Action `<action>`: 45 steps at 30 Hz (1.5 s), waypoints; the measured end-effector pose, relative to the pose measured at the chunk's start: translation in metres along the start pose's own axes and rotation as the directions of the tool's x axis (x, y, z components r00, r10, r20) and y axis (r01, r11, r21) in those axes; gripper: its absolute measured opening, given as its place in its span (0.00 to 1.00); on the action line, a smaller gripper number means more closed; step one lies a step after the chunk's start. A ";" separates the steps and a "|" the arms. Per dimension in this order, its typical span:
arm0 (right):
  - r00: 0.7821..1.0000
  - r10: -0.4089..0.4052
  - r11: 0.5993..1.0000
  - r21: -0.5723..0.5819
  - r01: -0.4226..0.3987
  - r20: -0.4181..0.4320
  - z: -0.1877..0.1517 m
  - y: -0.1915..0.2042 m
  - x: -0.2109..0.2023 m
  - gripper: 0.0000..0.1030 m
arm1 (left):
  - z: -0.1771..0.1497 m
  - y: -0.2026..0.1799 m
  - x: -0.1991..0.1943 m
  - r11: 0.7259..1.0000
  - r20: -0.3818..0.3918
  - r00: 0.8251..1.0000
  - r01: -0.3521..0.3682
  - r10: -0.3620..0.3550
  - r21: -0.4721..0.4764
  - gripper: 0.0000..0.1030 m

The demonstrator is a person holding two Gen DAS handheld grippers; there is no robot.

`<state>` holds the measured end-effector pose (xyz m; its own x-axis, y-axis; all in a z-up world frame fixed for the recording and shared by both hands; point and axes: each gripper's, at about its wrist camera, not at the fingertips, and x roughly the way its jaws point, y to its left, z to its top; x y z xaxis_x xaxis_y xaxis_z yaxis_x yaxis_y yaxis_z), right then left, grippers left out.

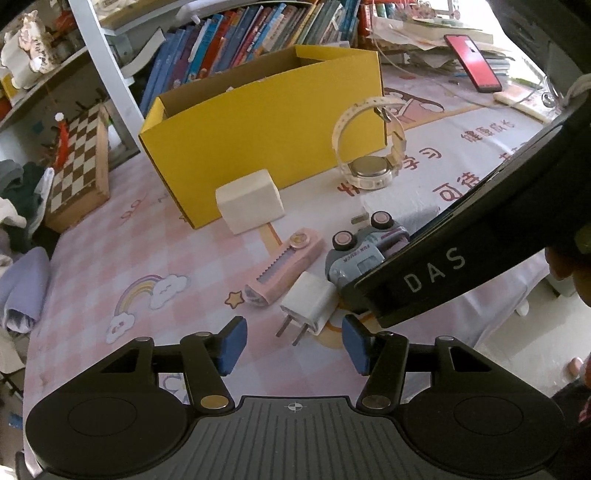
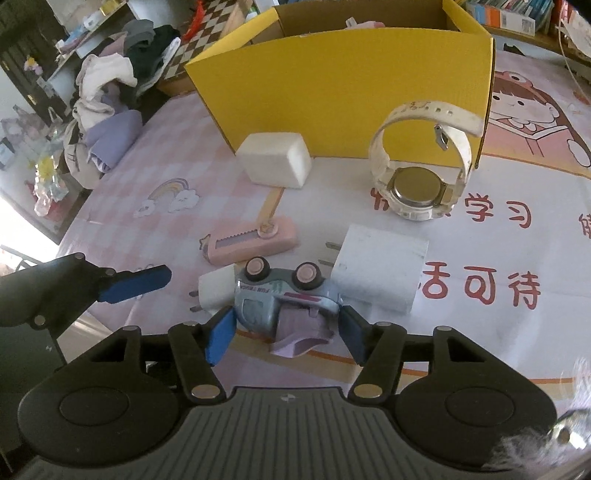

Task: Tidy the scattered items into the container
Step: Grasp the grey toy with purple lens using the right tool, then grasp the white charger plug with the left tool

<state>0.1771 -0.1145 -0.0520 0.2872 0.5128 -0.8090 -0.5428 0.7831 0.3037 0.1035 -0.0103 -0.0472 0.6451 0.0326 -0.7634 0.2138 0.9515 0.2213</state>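
Observation:
A yellow cardboard box point(image 1: 258, 122) stands open at the back of the pink mat. Before it lie a white block point(image 1: 251, 201), a white watch point(image 1: 369, 162), a pink utility knife point(image 1: 284, 266), a small white plug point(image 1: 310, 302) and a grey-blue toy car point(image 2: 280, 299) on its side. My left gripper point(image 1: 294, 341) is open, with the plug's prongs in the gap and neither pad touching it. My right gripper point(image 2: 287, 334) is shut on the toy car, one pad against each end. A large white charger point(image 2: 380, 269) sits just beyond the car.
A chessboard point(image 1: 79, 162) leans at the left by a pile of clothes point(image 2: 110, 92). Books point(image 1: 258, 33) line the back, and a phone point(image 1: 474, 62) is propped at the far right. The table edge runs along the left.

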 end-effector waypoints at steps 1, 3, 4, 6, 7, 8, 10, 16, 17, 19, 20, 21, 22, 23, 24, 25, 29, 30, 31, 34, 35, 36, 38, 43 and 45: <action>1.000 -0.006 1.000 -0.002 0.006 0.004 0.000 0.000 -0.001 0.57 | 0.001 0.000 0.001 1.000 0.000 1.000 0.002 -0.002 0.001 0.55; 1.000 -0.013 1.000 0.000 0.013 0.013 0.000 -0.002 -0.003 0.57 | 0.002 0.000 0.003 1.000 0.001 1.000 0.007 -0.007 0.001 0.55; 1.000 -0.019 1.000 0.004 0.019 0.020 -0.001 -0.003 -0.005 0.56 | 0.003 0.000 0.004 1.000 0.003 1.000 0.011 -0.011 0.000 0.55; 0.999 -0.034 0.999 0.008 0.033 0.033 -0.001 -0.006 -0.010 0.56 | 0.004 0.001 0.006 1.000 0.006 1.000 0.017 -0.017 -0.002 0.54; 0.998 -0.041 0.999 0.011 0.040 0.040 -0.002 -0.008 -0.013 0.56 | 0.005 0.001 0.006 1.000 0.008 1.000 0.020 -0.020 -0.003 0.51; 0.998 -0.044 0.999 0.015 0.043 0.043 -0.002 -0.009 -0.015 0.56 | 0.006 0.001 0.007 1.000 0.009 1.000 0.025 -0.025 -0.004 0.49; 0.998 -0.053 0.998 0.023 0.052 0.047 -0.003 -0.013 -0.019 0.56 | 0.007 0.000 0.009 0.999 0.010 0.999 0.035 -0.035 -0.004 0.45; 0.995 -0.079 0.997 0.031 0.077 0.061 -0.005 -0.018 -0.029 0.56 | 0.011 -0.002 0.015 0.999 0.011 0.999 0.047 -0.047 0.007 0.39; 0.995 -0.082 0.996 0.030 0.080 0.063 -0.005 -0.018 -0.030 0.56 | 0.011 -0.002 0.016 0.999 0.011 0.999 0.047 -0.047 0.004 0.38; 0.994 -0.087 0.996 0.031 0.085 0.067 -0.006 -0.019 -0.032 0.56 | 0.012 -0.001 0.017 0.998 0.010 0.998 0.054 -0.054 -0.013 0.37; 0.994 -0.088 0.996 0.032 0.086 0.067 -0.007 -0.020 -0.033 0.56 | 0.013 0.000 0.018 0.998 0.008 0.998 0.058 -0.058 -0.023 0.37; 0.994 -0.090 0.996 0.034 0.088 0.067 -0.007 -0.020 -0.033 0.56 | 0.013 0.001 0.018 0.998 0.007 0.998 0.060 -0.060 -0.030 0.37; 0.994 -0.092 0.995 0.036 0.090 0.067 -0.007 -0.021 -0.034 0.56 | 0.013 0.001 0.018 0.997 0.006 0.998 0.063 -0.062 -0.037 0.36; 0.993 -0.093 0.995 0.038 0.091 0.067 -0.008 -0.022 -0.035 0.56 | 0.013 0.002 0.018 0.997 0.005 0.998 0.063 -0.063 -0.041 0.36; 0.993 -0.095 0.995 0.040 0.092 0.068 -0.008 -0.022 -0.035 0.56 | 0.013 0.002 0.018 0.997 0.005 0.998 0.064 -0.064 -0.046 0.36; 0.993 -0.096 0.995 0.042 0.094 0.070 -0.008 -0.023 -0.036 0.56 | 0.013 0.003 0.018 0.996 0.003 0.998 0.067 -0.067 -0.054 0.36; 0.992 -0.099 0.995 0.038 0.096 0.080 -0.009 -0.022 -0.039 0.56 | 0.013 0.005 0.012 0.994 0.019 0.997 0.071 -0.070 -0.081 0.36; 0.992 -0.099 0.995 0.036 0.096 0.083 -0.010 -0.022 -0.039 0.56 | 0.013 0.006 0.009 0.994 0.027 0.997 0.071 -0.069 -0.086 0.36; 0.991 -0.099 0.995 0.033 0.096 0.085 -0.010 -0.021 -0.040 0.56 | 0.013 0.006 0.007 0.993 0.034 0.997 0.070 -0.067 -0.091 0.36; 0.991 -0.097 0.995 0.028 0.095 0.091 -0.011 -0.021 -0.041 0.56 | 0.013 0.007 0.002 0.993 0.044 0.997 0.068 -0.064 -0.097 0.36; 0.991 -0.096 0.995 0.027 0.094 0.091 -0.011 -0.020 -0.042 0.56 | 0.013 0.007 0.001 0.993 0.046 0.997 0.067 -0.063 -0.098 0.36; 0.991 -0.094 0.995 0.026 0.092 0.091 -0.012 -0.020 -0.042 0.56 | 0.012 0.006 0.000 0.993 0.047 0.997 0.068 -0.063 -0.099 0.36; 0.992 -0.091 0.996 0.023 0.090 0.089 -0.012 -0.019 -0.042 0.56 | 0.011 0.006 -0.001 0.993 0.048 0.997 0.067 -0.062 -0.101 0.36; 0.991 -0.090 0.996 0.008 0.090 0.097 -0.013 -0.017 -0.046 0.56 | 0.011 0.007 -0.009 0.992 0.068 0.996 0.057 -0.049 -0.113 0.36; 0.990 -0.090 0.996 -0.001 0.090 0.109 -0.013 -0.016 -0.049 0.56 | 0.012 0.008 -0.014 0.992 0.084 0.996 0.051 -0.041 -0.119 0.36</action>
<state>0.1612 -0.1563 -0.0239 0.4191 0.4759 -0.7733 -0.5154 0.8258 0.2289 0.1052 -0.0069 -0.0271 0.6952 -0.0321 -0.7181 0.1577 0.9815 0.1087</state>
